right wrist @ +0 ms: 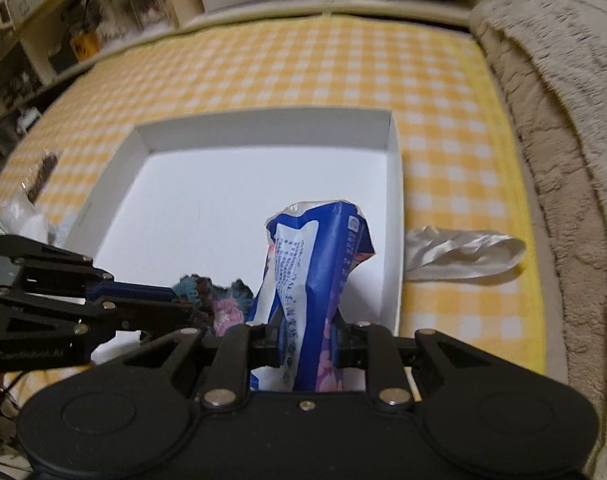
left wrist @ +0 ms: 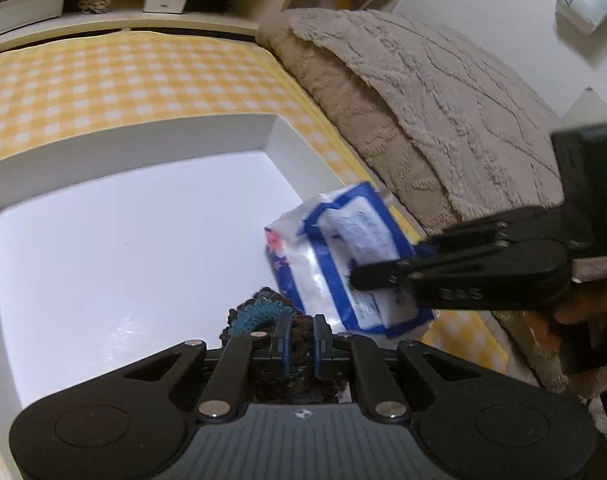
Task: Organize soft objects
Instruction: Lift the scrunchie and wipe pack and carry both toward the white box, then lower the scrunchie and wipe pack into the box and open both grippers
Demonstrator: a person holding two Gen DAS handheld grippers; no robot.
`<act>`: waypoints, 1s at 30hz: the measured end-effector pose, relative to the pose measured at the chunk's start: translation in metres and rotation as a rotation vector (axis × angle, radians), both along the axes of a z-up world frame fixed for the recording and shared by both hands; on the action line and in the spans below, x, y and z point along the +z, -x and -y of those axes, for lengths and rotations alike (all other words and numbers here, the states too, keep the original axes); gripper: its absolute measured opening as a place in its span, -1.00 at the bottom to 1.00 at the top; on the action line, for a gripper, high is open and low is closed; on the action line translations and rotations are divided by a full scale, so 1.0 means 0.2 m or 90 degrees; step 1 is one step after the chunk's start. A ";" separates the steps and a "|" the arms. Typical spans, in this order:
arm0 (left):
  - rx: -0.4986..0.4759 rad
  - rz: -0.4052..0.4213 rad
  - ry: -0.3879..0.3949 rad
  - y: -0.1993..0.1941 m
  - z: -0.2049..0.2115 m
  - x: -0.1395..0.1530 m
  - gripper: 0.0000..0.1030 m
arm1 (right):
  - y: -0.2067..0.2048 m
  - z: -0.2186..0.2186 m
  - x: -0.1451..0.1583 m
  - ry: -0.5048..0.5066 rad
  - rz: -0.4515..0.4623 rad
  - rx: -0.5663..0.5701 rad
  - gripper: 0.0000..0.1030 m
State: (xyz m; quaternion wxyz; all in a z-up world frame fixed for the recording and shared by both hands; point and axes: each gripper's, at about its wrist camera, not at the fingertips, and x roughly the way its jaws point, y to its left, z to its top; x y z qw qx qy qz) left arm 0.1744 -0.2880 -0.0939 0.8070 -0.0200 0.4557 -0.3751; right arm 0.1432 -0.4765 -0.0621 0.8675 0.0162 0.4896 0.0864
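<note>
Both things are on their way into the white box (right wrist: 395, 184), which sits in the middle of the bed (right wrist: 287, 68) w/ the yellow check sheet. The left tongs (left wrist: 302, 334) are pressed tight on a knitted piece (left wrist: 259, 310), brown, teal & a bit of pink, over the near edge of the box floor. The right tongs (right wrist: 306, 338) are pinching a blue & white tissue pack (right wrist: 319, 256), just beside the knitted piece and close to the box's right wall. Step in hand, I think: put both soft things down in the box. Next move prob. calls for going lower till each thing rests on the box floor, then letting go, w/ some room between the two. A white cloth bit (right wrist: 463, 254) lies on the sheet just outside the right wall, not yet in. A fuzzy tan blanket (right wrist: 575, 128) is piled along the bed's right edge.
</note>
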 end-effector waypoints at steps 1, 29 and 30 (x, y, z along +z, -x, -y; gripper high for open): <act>-0.006 0.000 0.000 0.01 0.01 -0.01 -0.71 | -0.01 0.00 -0.01 0.012 -0.003 -0.001 -0.59; -0.001 0.057 -0.114 -0.01 -0.01 -0.07 -0.18 | 0.04 -0.11 -0.10 0.119 0.002 0.062 0.05; 0.008 0.061 -0.117 -0.01 -0.01 -0.07 -0.18 | 0.03 -0.11 -0.11 0.117 0.004 0.063 0.05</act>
